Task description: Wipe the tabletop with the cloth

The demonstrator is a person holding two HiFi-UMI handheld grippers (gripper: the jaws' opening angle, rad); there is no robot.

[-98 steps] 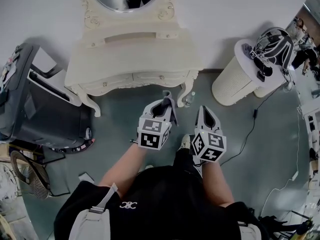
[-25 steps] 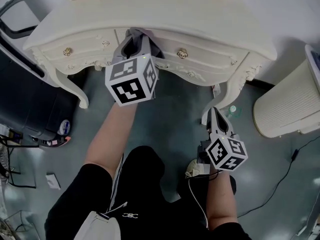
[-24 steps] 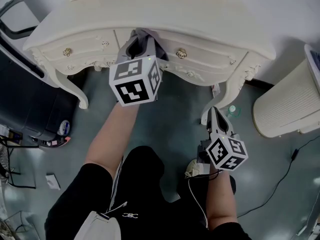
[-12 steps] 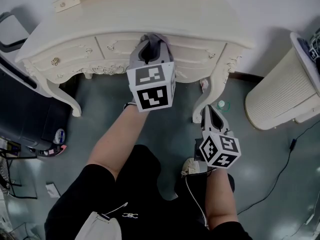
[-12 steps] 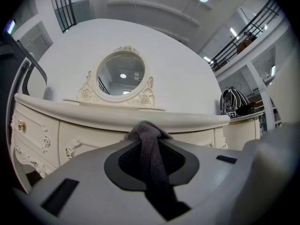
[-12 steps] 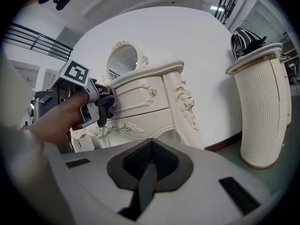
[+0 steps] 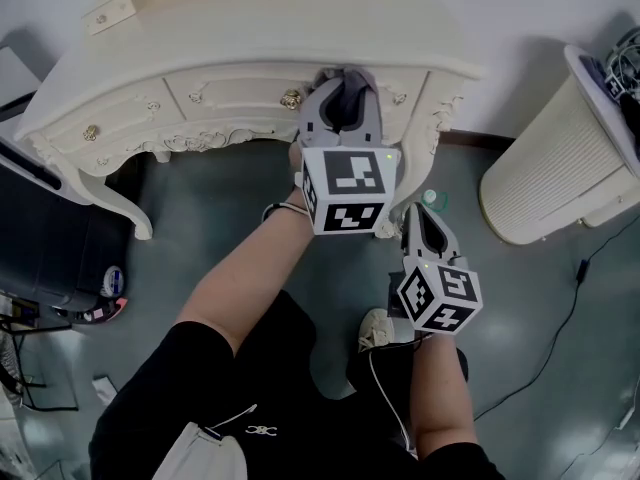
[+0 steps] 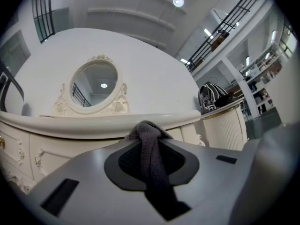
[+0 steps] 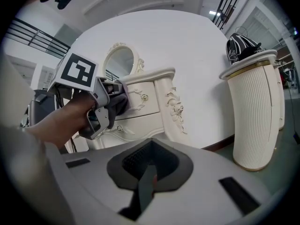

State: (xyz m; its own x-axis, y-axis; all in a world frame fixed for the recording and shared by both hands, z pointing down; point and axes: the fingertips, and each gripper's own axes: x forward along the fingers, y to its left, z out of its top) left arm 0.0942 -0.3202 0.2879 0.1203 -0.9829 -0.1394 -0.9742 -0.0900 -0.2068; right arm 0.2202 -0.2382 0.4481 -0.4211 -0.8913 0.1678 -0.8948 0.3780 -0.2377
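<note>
My left gripper (image 7: 343,86) is shut on a dark grey cloth (image 7: 352,74), held up at the front edge of the cream dressing table (image 7: 250,28), near its right end. In the left gripper view the cloth (image 8: 149,146) bunches between the jaws, with the tabletop rim (image 8: 84,124) just beyond it. The right gripper view shows that left gripper (image 9: 105,108) and cloth (image 9: 123,97) beside the table's drawers. My right gripper (image 7: 418,218) hangs lower, over the floor next to the table's right leg, shut with nothing in it.
A white ribbed cylinder (image 7: 545,168) stands right of the table, with a striped bag (image 9: 243,46) on top. A small bottle (image 7: 430,198) lies by the table leg. A black case (image 7: 45,258) sits at the left and a cable (image 7: 570,298) crosses the floor. An oval mirror (image 8: 93,86) backs the table.
The left gripper with the cloth has slid to the right along the table's front edge. The right gripper has stayed low beside the table leg.
</note>
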